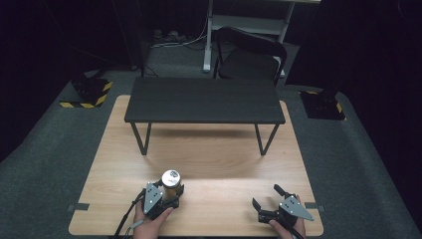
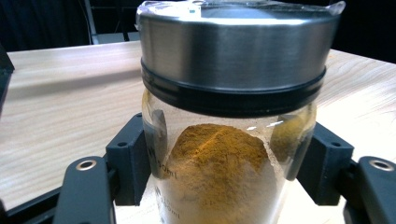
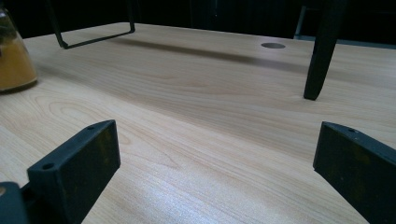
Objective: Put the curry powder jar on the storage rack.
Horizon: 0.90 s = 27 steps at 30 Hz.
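The jar [image 1: 170, 183] of yellow-brown powder stood upright on the tabletop [image 1: 209, 159], directly between the jaws of the left claw [image 1: 169, 194]. In the left gripper view its glass body [image 2: 224, 172] sat squarely in the middle, one black pad pressed to each side below the metal lid [image 2: 236, 44], so the left claw was clamped on the jar rather than merely standing around it. The jar's long axis ran straight up, crosswise to the jaws, and the grip lay on the lower half of the glass, under the lid's black band.

The right claw [image 1: 271, 201] rested well apart on the far side of the left one, jaws spread wide with nothing between them. From its own view the jar [image 3: 14, 56] lay off at the left edge, far from its pads [image 3: 77, 163].

So the left hand was plainly the nearer one and already had the jar. Any lift would likely go straight up along the jar's axis. The low black shelf [image 1: 204, 102] stood beyond the left claw, farther across the tabletop, with open wood between it and the jar.
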{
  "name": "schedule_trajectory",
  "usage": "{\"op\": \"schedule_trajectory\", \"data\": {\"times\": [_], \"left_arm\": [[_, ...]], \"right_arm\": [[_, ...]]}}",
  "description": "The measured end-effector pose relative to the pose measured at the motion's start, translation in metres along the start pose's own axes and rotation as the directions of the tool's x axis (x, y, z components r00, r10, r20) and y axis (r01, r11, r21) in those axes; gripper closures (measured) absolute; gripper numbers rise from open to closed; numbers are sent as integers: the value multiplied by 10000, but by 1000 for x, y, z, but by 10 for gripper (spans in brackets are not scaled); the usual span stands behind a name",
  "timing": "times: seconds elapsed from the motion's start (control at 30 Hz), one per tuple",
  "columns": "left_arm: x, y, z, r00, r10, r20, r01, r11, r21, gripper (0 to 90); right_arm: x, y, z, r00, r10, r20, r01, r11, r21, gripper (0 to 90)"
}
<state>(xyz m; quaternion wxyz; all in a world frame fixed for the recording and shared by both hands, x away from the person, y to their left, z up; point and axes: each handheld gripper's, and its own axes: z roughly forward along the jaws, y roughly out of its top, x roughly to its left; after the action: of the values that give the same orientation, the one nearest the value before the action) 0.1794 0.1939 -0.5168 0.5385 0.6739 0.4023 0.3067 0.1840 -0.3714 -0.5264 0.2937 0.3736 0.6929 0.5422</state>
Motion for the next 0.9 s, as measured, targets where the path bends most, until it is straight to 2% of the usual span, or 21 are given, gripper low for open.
{"op": "schedule_trajectory", "data": {"times": [0.03, 0.07, 0.17, 0.2, 0.23, 0.47, 0.53, 0.9], "left_arm": [[0, 0, 0, 10000, 0, 0, 0, 10000, 0, 306], [-3, 6, -1, 9997, 211, -91, -212, 9997, -139, 306], [-5, 15, -4, 9998, 220, -38, -221, 9996, -155, 307], [-7, 25, -6, 9997, 233, 2, -233, 9995, -214, 307], [-7, 25, -6, 9997, 233, 2, -233, 9995, -214, 307], [-13, 66, -15, 9999, 73, 97, -67, 9982, -596, 307], [-14, 76, -15, 9997, 224, 7, -223, 9971, -724, 306], [-5, 117, -7, 9995, -21, -300, -14, 9932, -1168, 307]], "right_arm": [[0, 0, 0, 10000, -4, 13, 4, 10000, -2, 0], [0, 0, 0, 10000, -2, 21, 2, 10000, -1, 0], [1, 0, 0, 10000, -11, 32, 11, 10000, 2, 0], [1, 0, 0, 10000, -22, 34, 22, 10000, -5, 0], [1, 0, 0, 10000, -22, 34, 22, 10000, -5, 0], [1, 0, 0, 10000, -19, 39, 19, 10000, -9, 0], [1, 0, 0, 10000, -27, 31, 27, 10000, -16, 0], [1, 0, 0, 10000, -64, 24, 64, 10000, -16, 0]]}}
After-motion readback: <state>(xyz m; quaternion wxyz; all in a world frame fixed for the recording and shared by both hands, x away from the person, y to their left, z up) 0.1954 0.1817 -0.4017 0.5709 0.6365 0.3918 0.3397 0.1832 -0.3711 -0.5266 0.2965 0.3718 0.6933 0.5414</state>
